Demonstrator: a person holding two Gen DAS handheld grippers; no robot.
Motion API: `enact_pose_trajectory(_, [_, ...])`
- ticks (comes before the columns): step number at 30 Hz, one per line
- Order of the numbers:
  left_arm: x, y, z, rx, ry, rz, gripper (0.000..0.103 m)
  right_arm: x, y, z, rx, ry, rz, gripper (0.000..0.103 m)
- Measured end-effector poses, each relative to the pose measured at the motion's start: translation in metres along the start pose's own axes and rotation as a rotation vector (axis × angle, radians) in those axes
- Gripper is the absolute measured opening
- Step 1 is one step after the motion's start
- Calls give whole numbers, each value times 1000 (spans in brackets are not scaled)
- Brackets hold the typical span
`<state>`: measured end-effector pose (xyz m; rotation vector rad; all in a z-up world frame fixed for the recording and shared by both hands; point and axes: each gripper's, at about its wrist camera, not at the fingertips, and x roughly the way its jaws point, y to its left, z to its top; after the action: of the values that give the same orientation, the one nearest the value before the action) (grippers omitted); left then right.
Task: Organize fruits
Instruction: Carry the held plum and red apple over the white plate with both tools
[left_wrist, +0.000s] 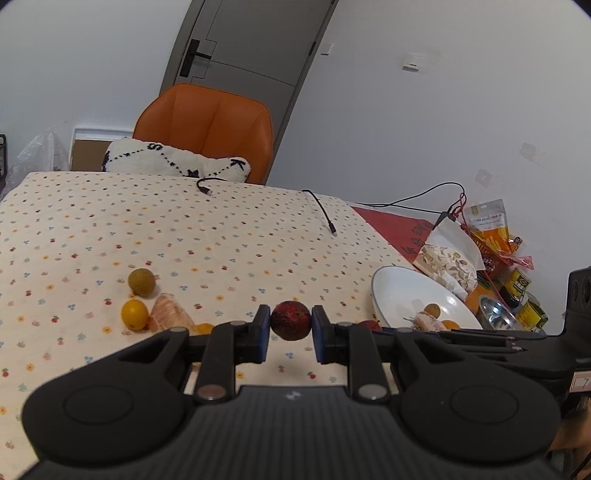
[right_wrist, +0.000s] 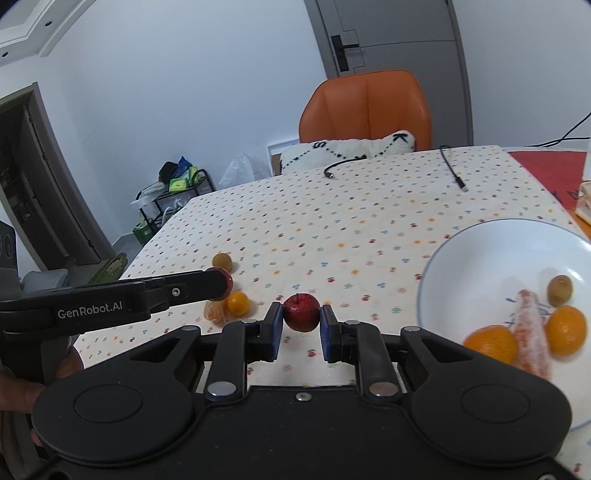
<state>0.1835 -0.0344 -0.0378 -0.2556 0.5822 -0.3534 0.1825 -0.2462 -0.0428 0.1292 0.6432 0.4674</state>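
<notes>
My left gripper (left_wrist: 290, 320) is shut on a dark red fruit (left_wrist: 290, 319), held above the tablecloth; it also shows in the right wrist view (right_wrist: 221, 282). My right gripper (right_wrist: 301, 314) is shut on a small red apple (right_wrist: 301, 312), left of the white bowl (right_wrist: 480, 236). The bowl holds two oranges (right_wrist: 490, 341), a peeled citrus segment (right_wrist: 532, 339) and a brownish-green fruit (right_wrist: 560, 290). On the cloth lie a yellow-green fruit (left_wrist: 140, 281), a small yellow fruit (left_wrist: 134, 314) and a peeled citrus piece (left_wrist: 170, 317).
The white bowl (left_wrist: 399, 291) sits at the table's right side, with snack bags (left_wrist: 448, 264) and cans (left_wrist: 519, 284) beyond it. Two black cable ends (left_wrist: 328, 218) lie on the far cloth. An orange chair (left_wrist: 205, 125) with a cushion stands behind the table.
</notes>
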Motion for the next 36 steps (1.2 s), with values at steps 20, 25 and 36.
enact_pose_trajectory(20, [32, -48, -1, 50, 28, -89, 22, -42, -58, 0, 70, -56, -120, 20])
enact_pose_trajectory(25, [41, -59, -2, 62, 40, -111, 22, -49, -73, -3, 95, -63, -152, 20])
enact_pose_trajectory(36, [60, -82, 0, 86, 60, -154, 22, -66, -99, -15, 134, -68, -213, 20])
